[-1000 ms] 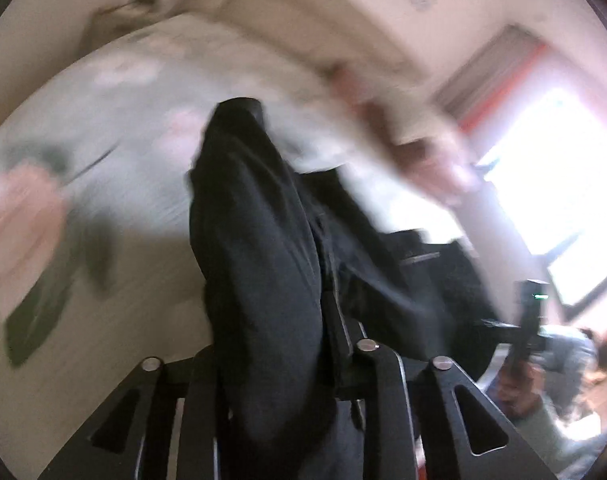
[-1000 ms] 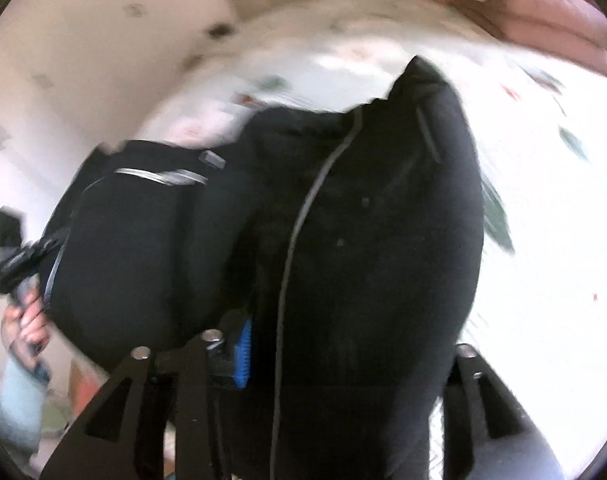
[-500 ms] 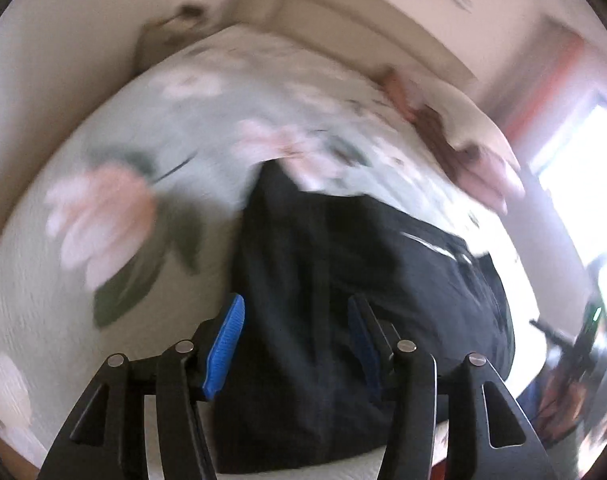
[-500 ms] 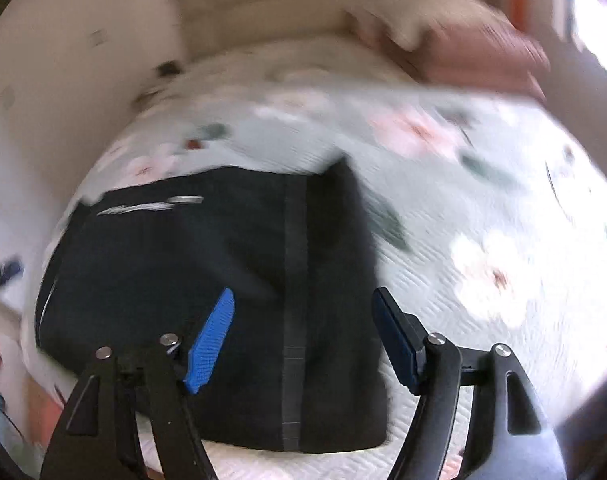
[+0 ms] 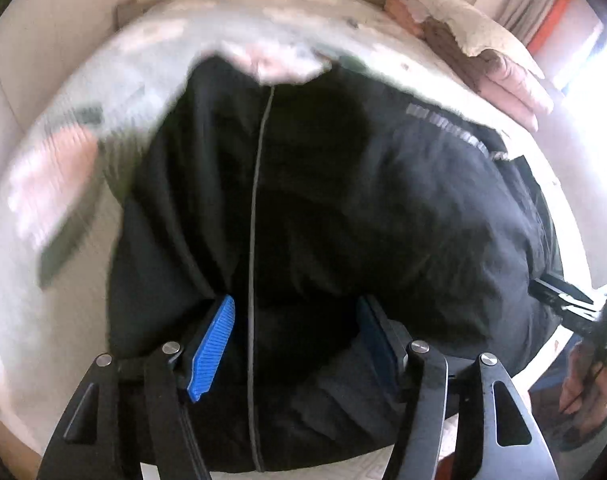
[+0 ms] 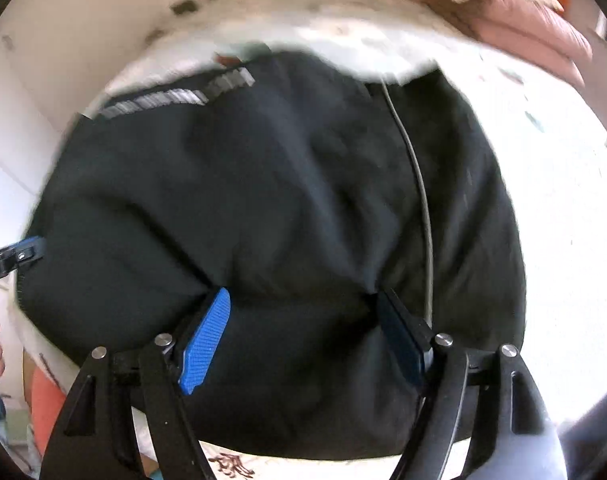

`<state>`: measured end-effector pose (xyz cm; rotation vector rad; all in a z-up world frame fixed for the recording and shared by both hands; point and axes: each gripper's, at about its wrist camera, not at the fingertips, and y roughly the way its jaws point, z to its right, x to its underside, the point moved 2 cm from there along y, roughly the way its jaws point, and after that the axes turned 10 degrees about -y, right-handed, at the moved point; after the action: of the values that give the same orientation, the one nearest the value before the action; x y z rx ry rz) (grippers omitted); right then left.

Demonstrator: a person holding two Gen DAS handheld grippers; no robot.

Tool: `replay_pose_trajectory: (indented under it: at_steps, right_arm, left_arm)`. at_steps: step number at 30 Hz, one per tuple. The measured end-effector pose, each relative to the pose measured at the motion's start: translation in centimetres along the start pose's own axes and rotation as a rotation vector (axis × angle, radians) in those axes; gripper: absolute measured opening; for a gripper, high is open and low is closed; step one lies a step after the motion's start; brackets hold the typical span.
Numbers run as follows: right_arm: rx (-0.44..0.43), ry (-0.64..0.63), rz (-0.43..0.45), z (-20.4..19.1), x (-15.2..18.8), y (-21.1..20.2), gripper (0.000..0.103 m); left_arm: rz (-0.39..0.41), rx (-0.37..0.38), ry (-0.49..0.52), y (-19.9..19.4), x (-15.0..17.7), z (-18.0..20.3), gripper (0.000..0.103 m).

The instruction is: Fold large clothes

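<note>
My left gripper (image 5: 293, 312) and right gripper (image 6: 305, 306) both spread wide, pressing black garment (image 5: 343, 208) (blurred) onto bed (image 5: 83, 320).

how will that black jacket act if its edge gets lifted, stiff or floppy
Probably floppy: the black jacket lies in soft creases and bunches between the open jaws of the left hand-held gripper and right hand-held gripper. It looks puffy, so folds may spring back. The bedspread beneath may drag on it.
</note>
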<state>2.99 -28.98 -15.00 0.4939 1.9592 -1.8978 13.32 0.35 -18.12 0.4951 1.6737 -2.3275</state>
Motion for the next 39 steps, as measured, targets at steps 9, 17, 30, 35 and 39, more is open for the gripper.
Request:
replay_pose_trajectory:
  at_steps: [9,17,30,35,39]
  right_arm:
    - [-0.100,0.122,0.044,-0.4,-7.6,6.2,0.080]
    - [-0.037,0.072,0.122,-2.0,-6.6,8.3,0.087]
    - [0.033,0.183,0.114,-2.2,3.4,1.2,0.096]
    - [0.130,0.116,-0.033,-5.3,6.6,-0.7,0.096]
    - [0.091,0.200,0.005,-5.0,5.7,-4.4,0.097]
  left_arm:
    - [-0.039,0.043,-0.184,6.7,-7.9,-2.6,0.080]
    - [0.072,0.016,-0.133,8.7,-7.7,-1.7,0.086]
    - [0.094,0.041,0.110,0.3,1.2,3.6,0.086]
    - [0.091,-0.053,0.137,-1.6,8.6,5.8,0.086]
    - [0.259,-0.177,0.137,-6.3,10.3,7.1,0.086]
